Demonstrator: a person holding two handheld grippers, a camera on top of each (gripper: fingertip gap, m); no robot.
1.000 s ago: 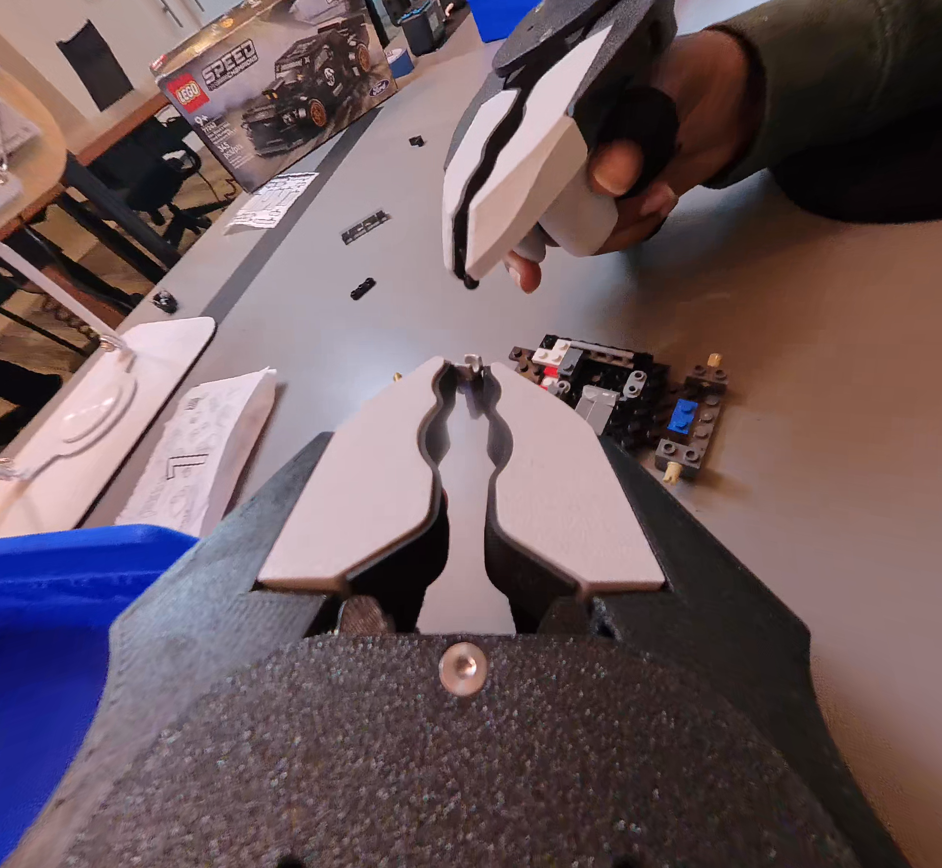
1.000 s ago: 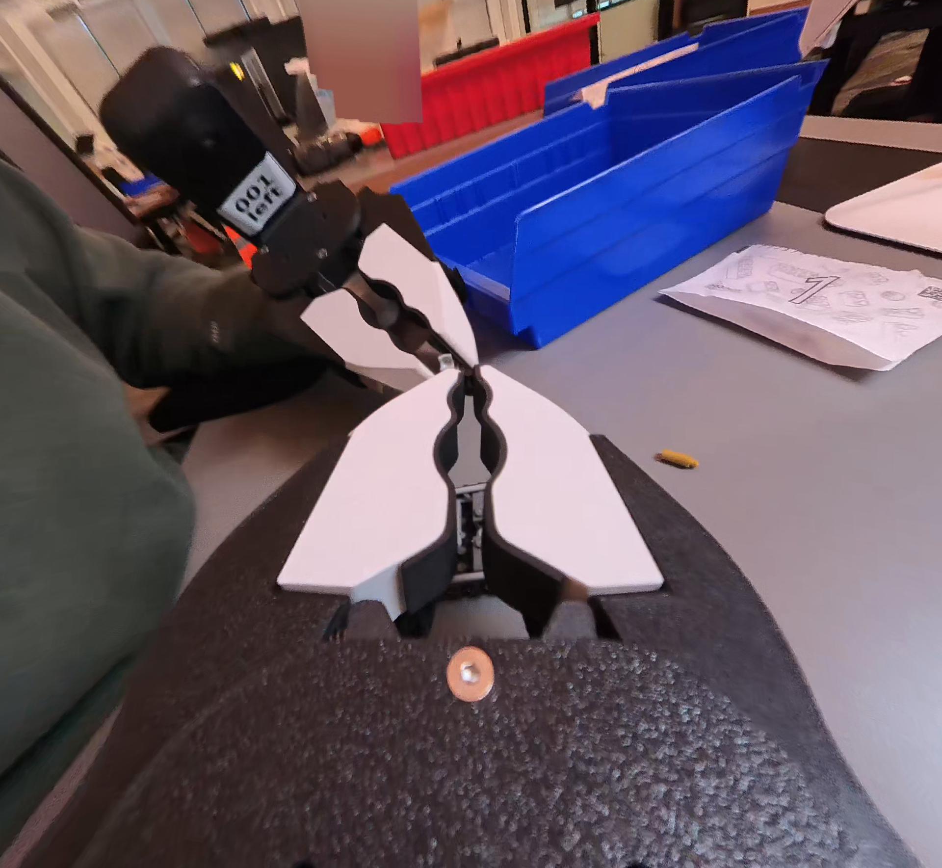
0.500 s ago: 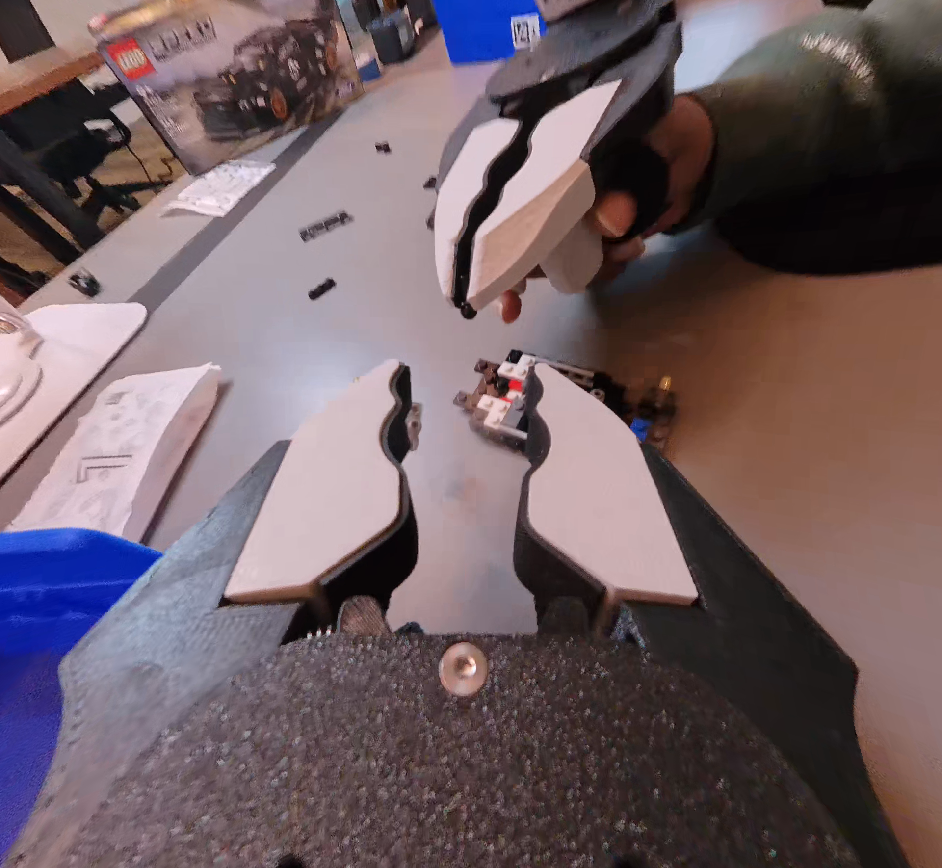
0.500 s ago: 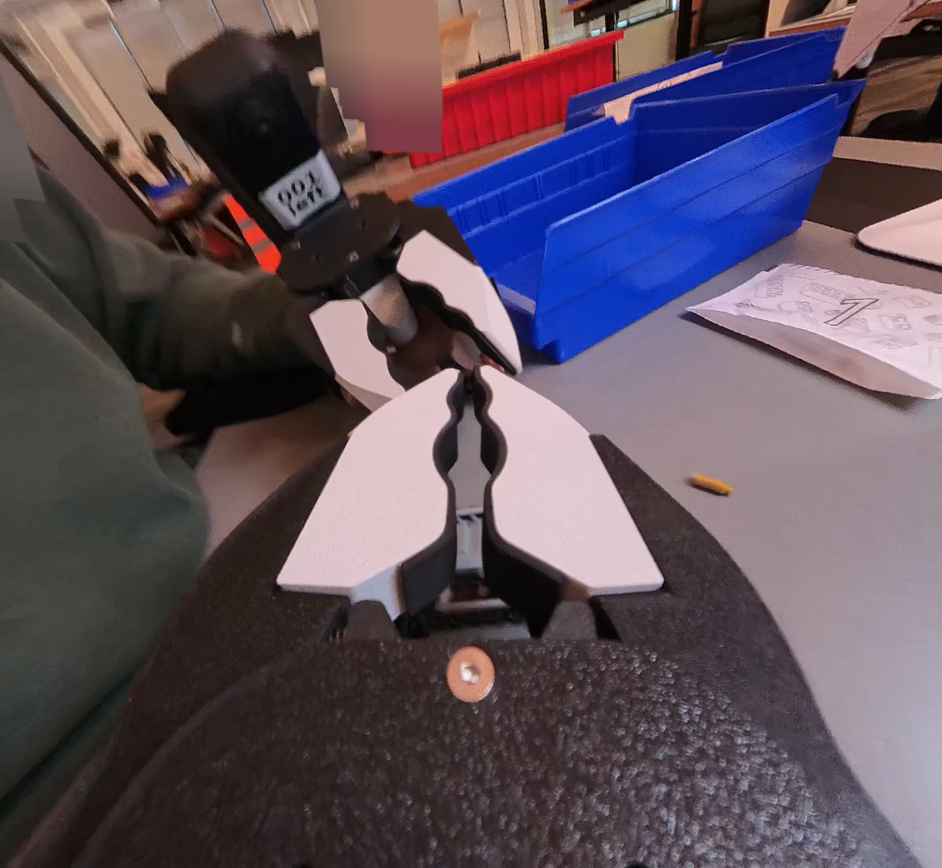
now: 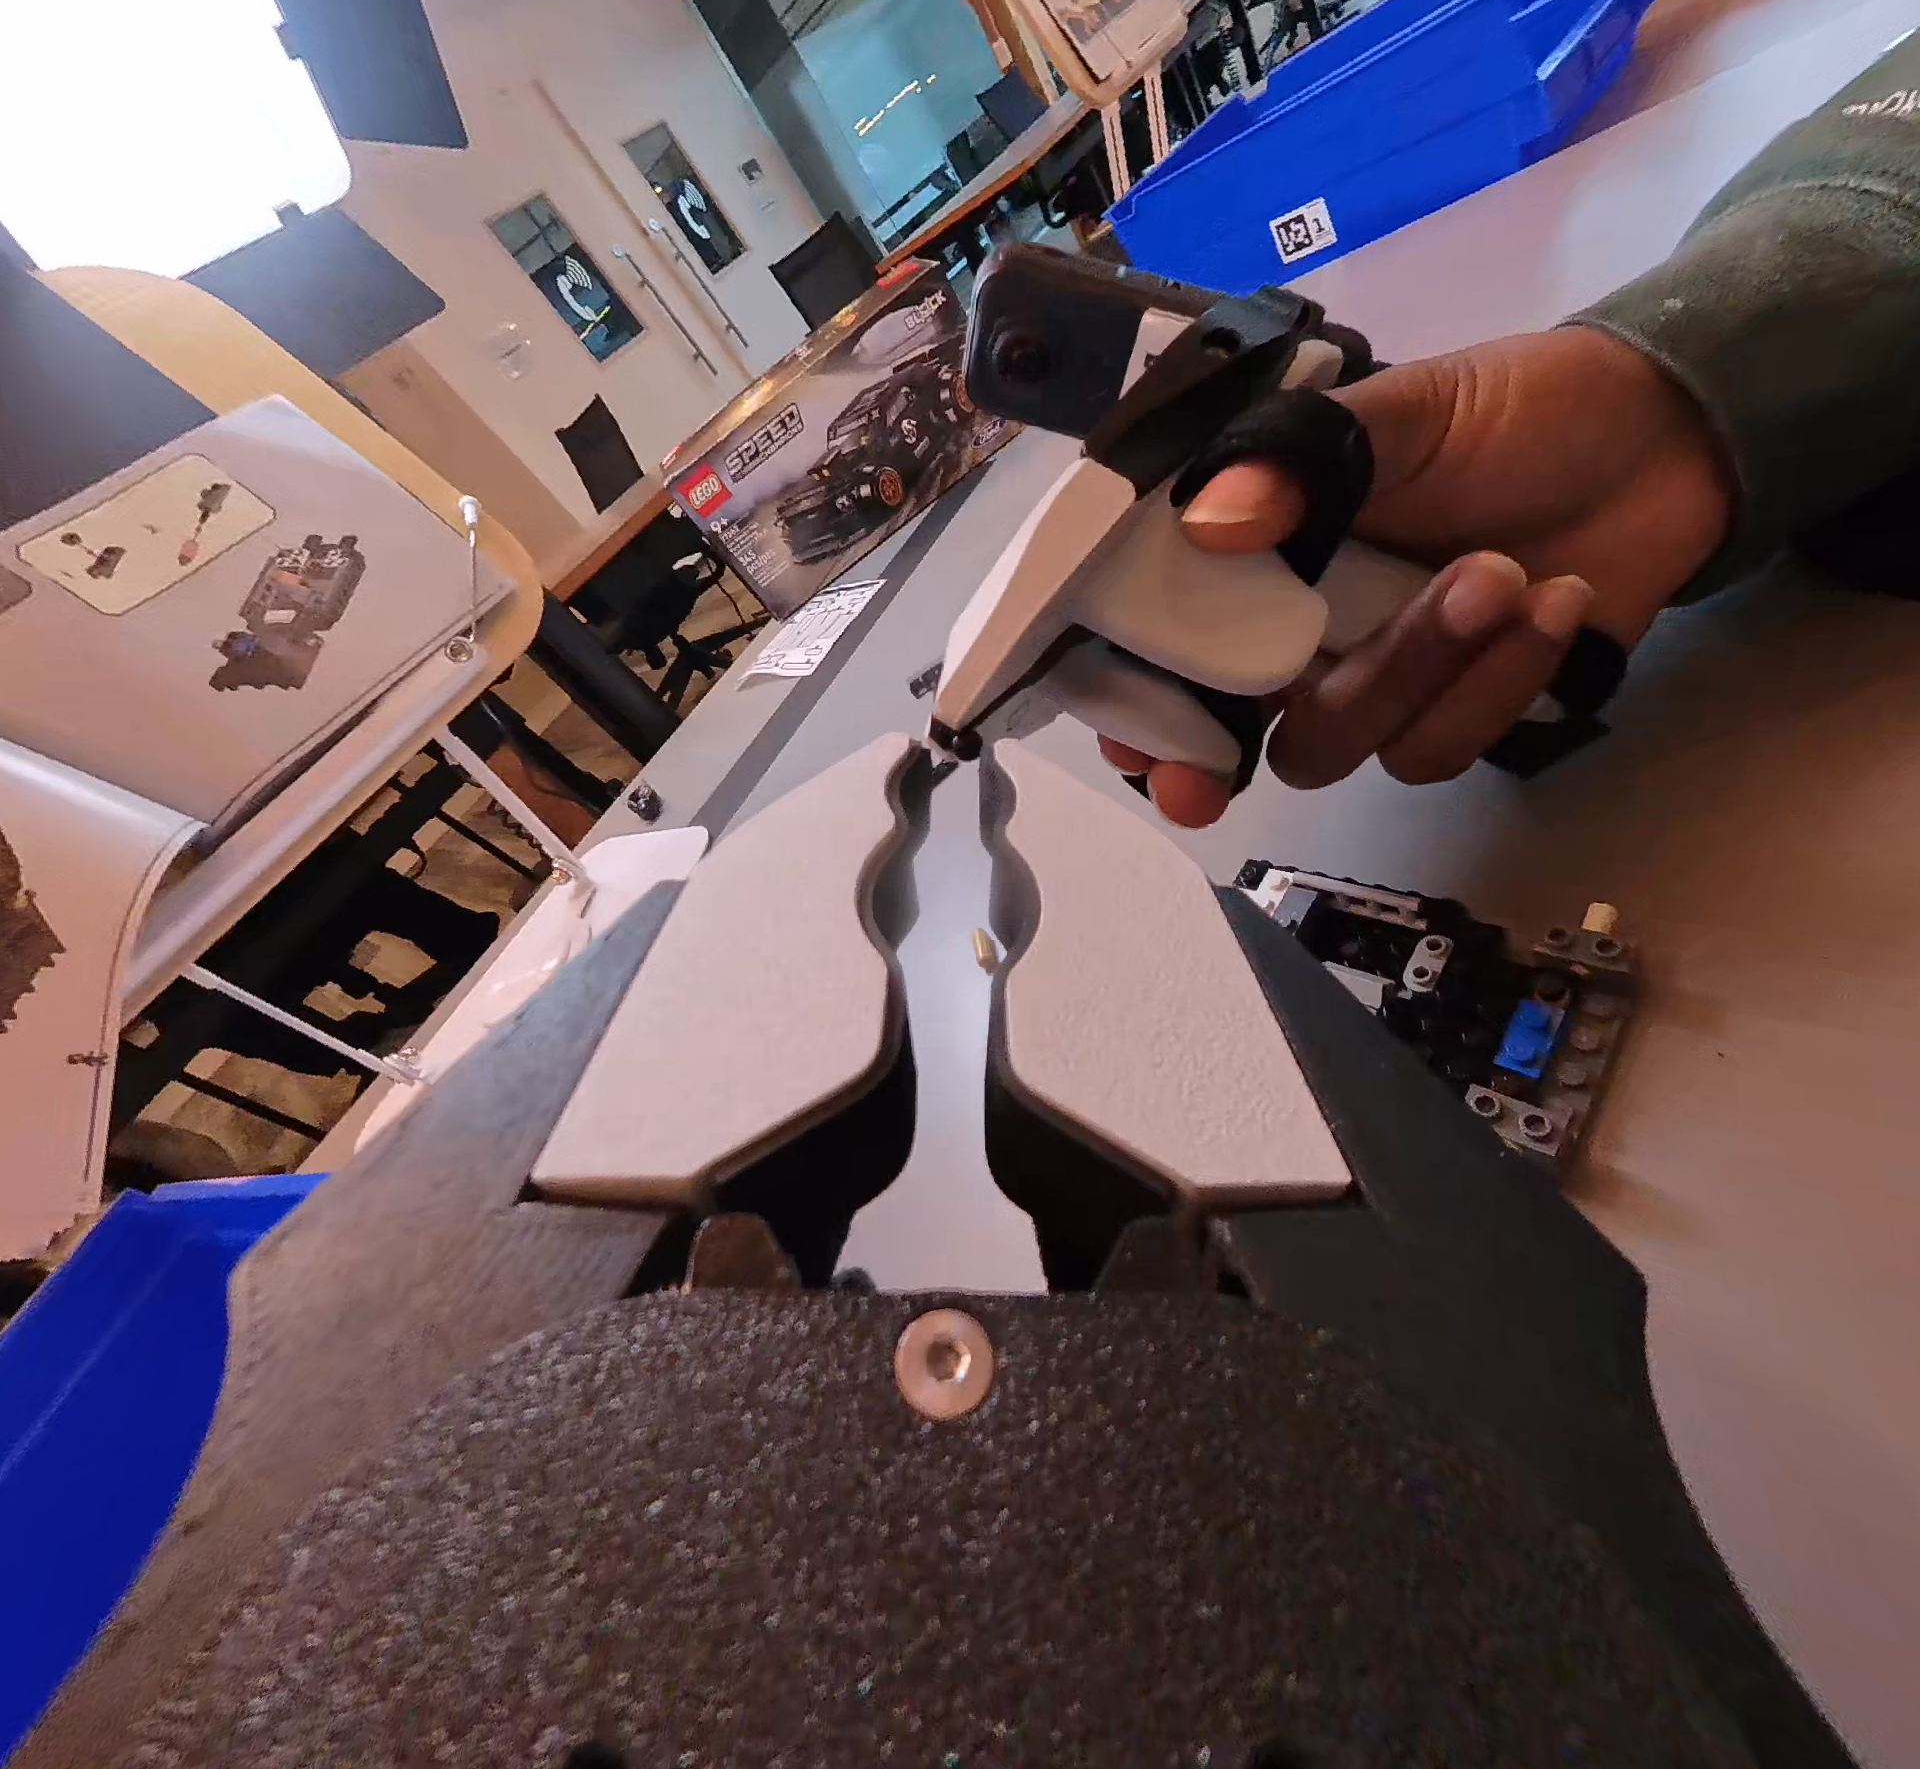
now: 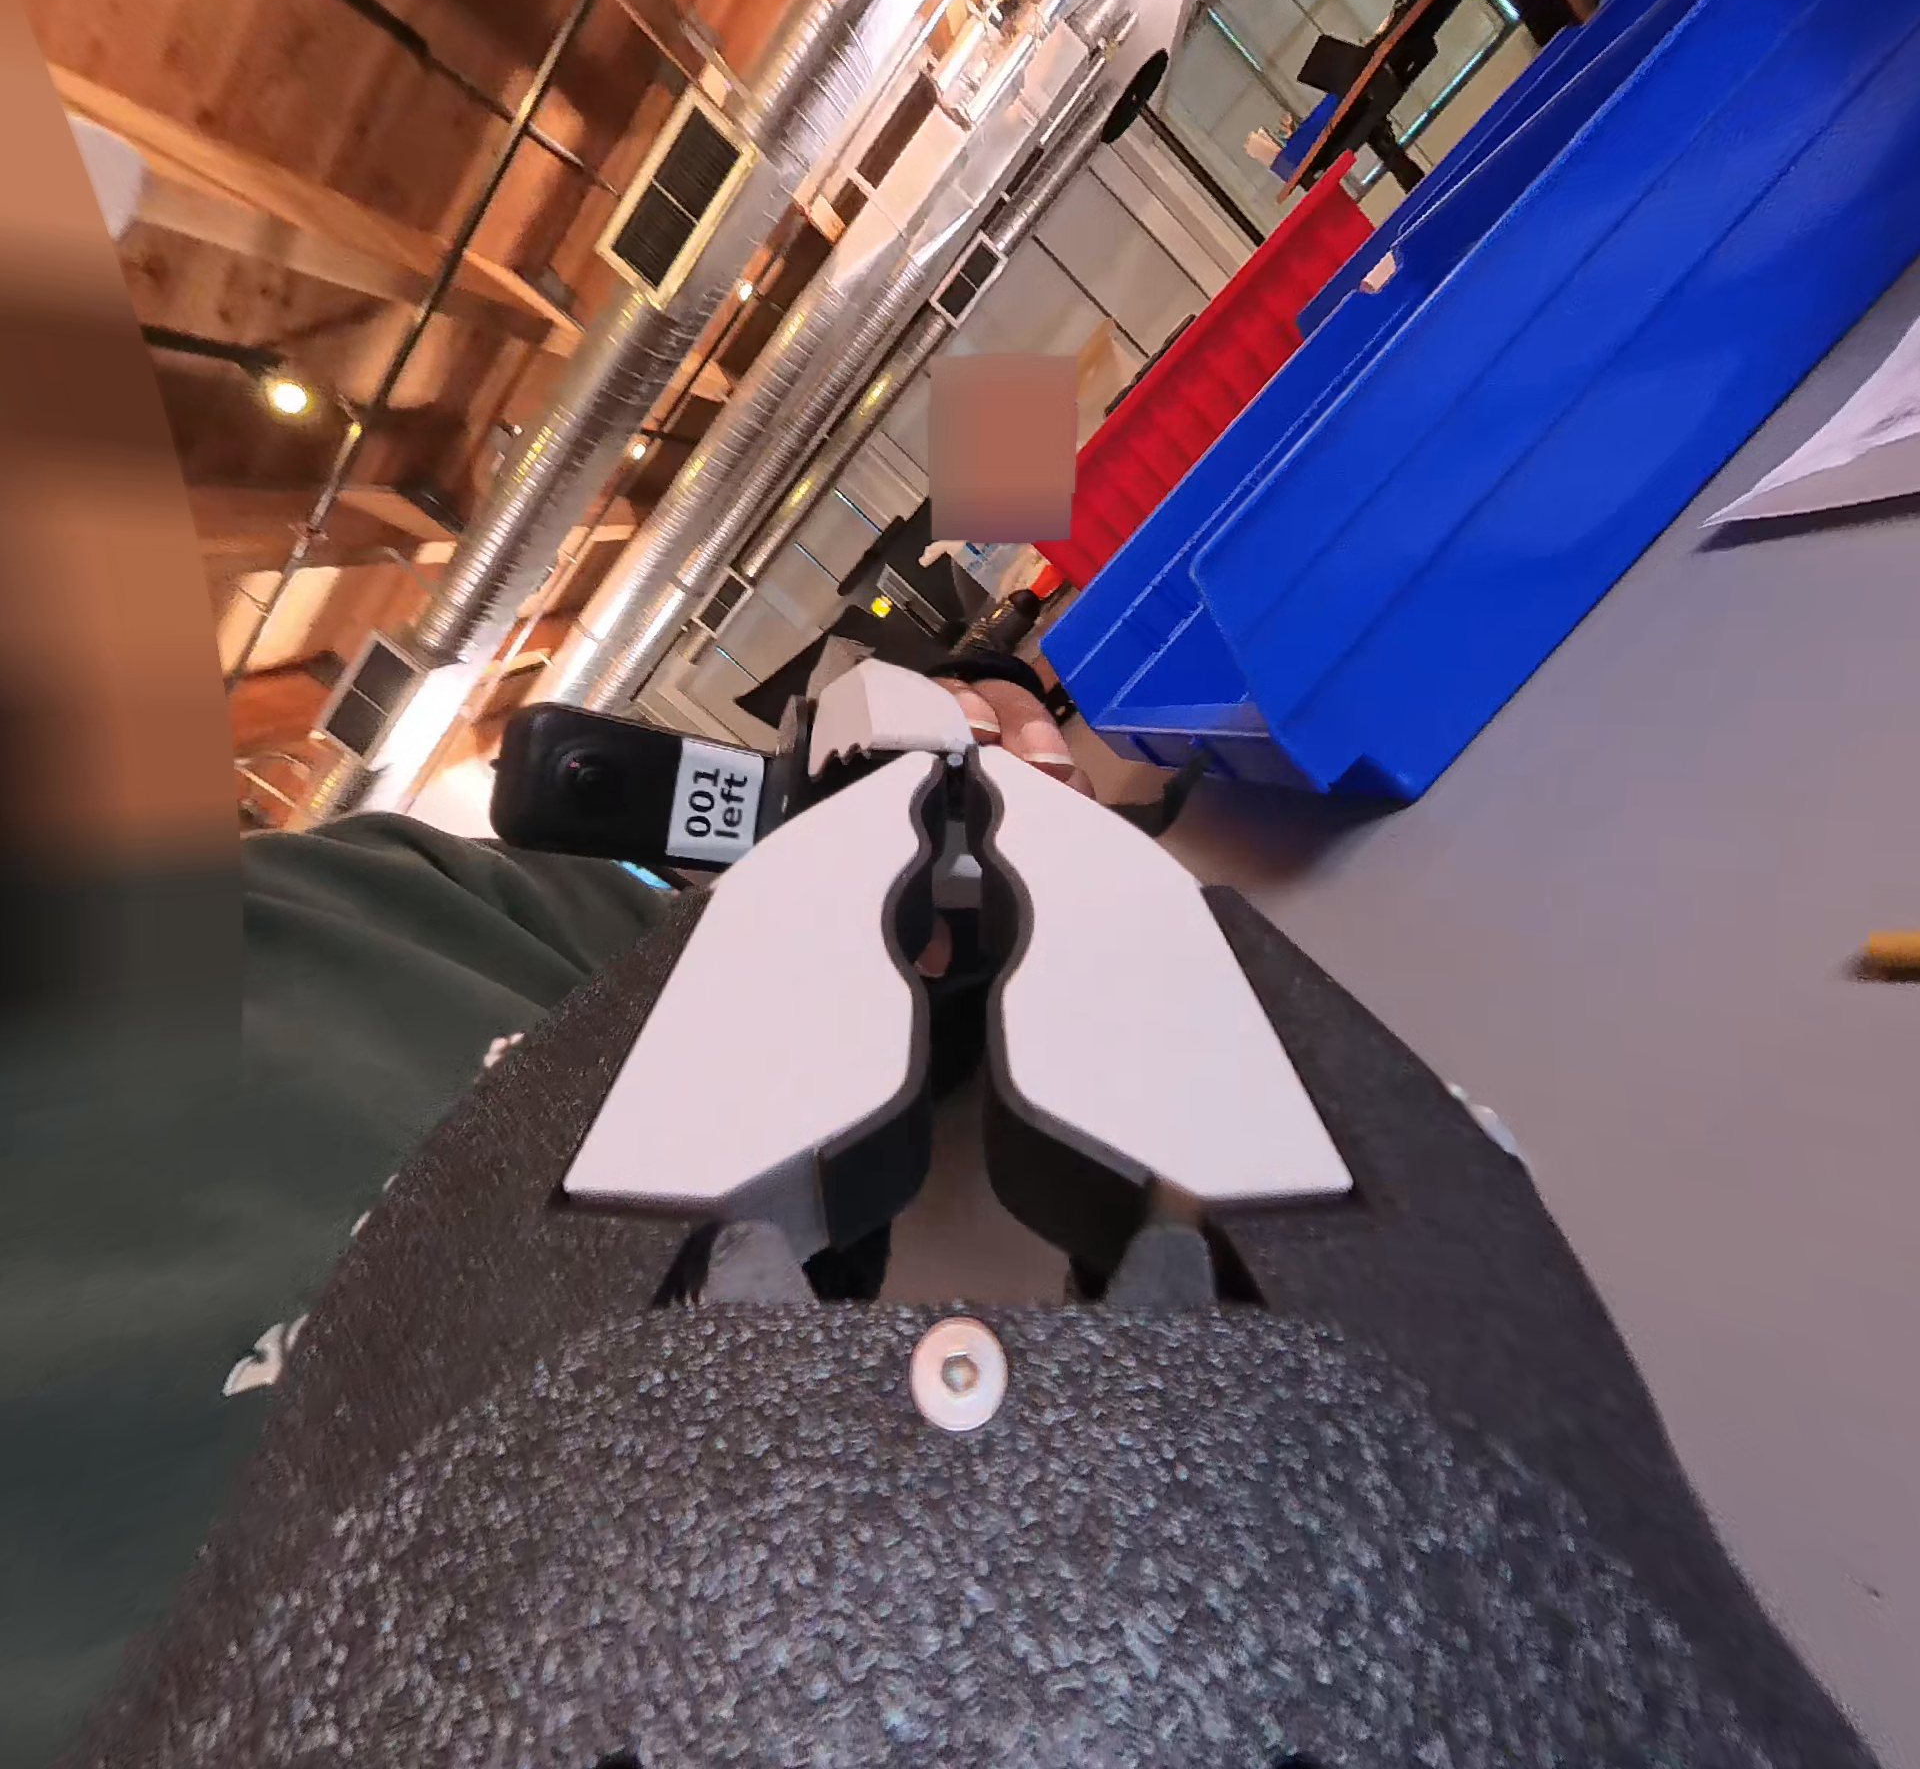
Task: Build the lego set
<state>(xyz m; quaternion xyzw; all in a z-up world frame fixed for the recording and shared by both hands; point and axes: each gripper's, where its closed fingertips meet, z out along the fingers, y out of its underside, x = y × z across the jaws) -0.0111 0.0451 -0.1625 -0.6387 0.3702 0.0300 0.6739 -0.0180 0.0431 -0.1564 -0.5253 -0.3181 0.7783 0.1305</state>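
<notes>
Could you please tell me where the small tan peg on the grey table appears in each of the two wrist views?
Left wrist view: the tan peg lies on the grey table, near centre, seen through the gap between the left claw's fingers.
Right wrist view: the peg sits at the far right edge, about mid-height, blurred.
Shared landmark: the right claw, its tips nearly meeting the left claw's.

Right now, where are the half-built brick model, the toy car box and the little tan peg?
half-built brick model (image 5: 1455,987): left wrist view, on its black studded middle.
toy car box (image 5: 831,462): left wrist view, on its printed front face.
little tan peg (image 5: 982,948): left wrist view, mid-length.
</notes>
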